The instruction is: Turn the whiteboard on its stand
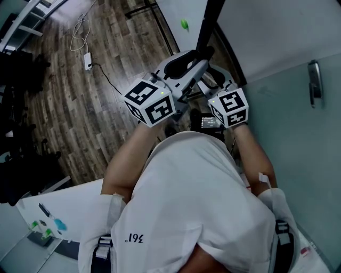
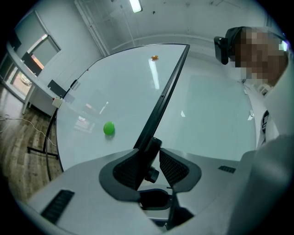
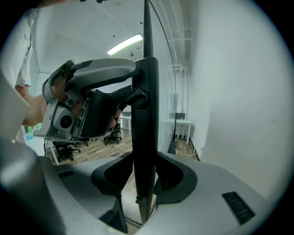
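The whiteboard (image 2: 115, 92) shows its pale face with a green magnet (image 2: 109, 128) on it, and its black frame edge (image 2: 166, 87) runs down between my left gripper's jaws. My left gripper (image 2: 154, 160) is shut on that frame edge. In the right gripper view the same frame (image 3: 146, 92) stands upright between the pads of my right gripper (image 3: 144, 176), which is shut on it just below the left gripper (image 3: 117, 103). From the head view, the left gripper (image 1: 184, 64) and the right gripper (image 1: 206, 74) meet side by side at the black frame (image 1: 209, 29).
A cable and a white adapter (image 1: 88, 61) lie on the wooden floor. The stand's black legs (image 1: 152, 13) reach out at the top. Dark office chairs (image 1: 21, 133) stand left. A white table (image 1: 64, 200) is behind me, a door with a handle (image 1: 315, 82) at the right.
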A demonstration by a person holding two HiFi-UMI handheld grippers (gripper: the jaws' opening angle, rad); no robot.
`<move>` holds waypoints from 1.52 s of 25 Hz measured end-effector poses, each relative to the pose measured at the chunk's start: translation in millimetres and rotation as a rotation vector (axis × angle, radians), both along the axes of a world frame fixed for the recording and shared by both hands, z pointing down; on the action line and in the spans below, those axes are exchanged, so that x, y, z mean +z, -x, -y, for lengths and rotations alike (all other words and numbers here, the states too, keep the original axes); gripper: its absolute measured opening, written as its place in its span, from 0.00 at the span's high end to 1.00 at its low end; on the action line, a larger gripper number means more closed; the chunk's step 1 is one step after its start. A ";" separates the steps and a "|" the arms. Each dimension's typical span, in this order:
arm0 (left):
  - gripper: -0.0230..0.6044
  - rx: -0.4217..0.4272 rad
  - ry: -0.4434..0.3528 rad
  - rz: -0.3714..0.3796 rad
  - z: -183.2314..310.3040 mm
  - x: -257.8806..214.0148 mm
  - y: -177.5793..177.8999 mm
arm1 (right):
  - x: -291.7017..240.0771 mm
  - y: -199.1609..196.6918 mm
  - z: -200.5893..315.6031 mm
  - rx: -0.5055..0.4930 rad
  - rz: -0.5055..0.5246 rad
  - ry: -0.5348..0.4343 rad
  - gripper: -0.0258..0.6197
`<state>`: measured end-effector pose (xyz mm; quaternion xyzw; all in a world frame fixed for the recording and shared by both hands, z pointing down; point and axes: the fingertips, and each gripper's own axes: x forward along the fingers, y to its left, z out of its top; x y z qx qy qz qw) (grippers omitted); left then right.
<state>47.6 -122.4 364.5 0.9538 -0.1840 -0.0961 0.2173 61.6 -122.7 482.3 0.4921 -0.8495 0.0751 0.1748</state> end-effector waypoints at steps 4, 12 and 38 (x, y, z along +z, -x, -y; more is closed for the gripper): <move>0.74 0.015 0.001 0.003 -3.6 -4.2 0.4 | -4.0 0.2 -3.7 0.006 0.000 -0.002 0.69; 0.74 0.058 -0.002 0.014 -6.1 -3.4 0.2 | -3.2 0.0 -6.1 0.035 0.002 0.002 0.69; 0.76 0.123 -0.033 0.061 -9.0 -1.0 0.6 | -2.5 0.8 -7.3 0.088 -0.008 0.006 0.69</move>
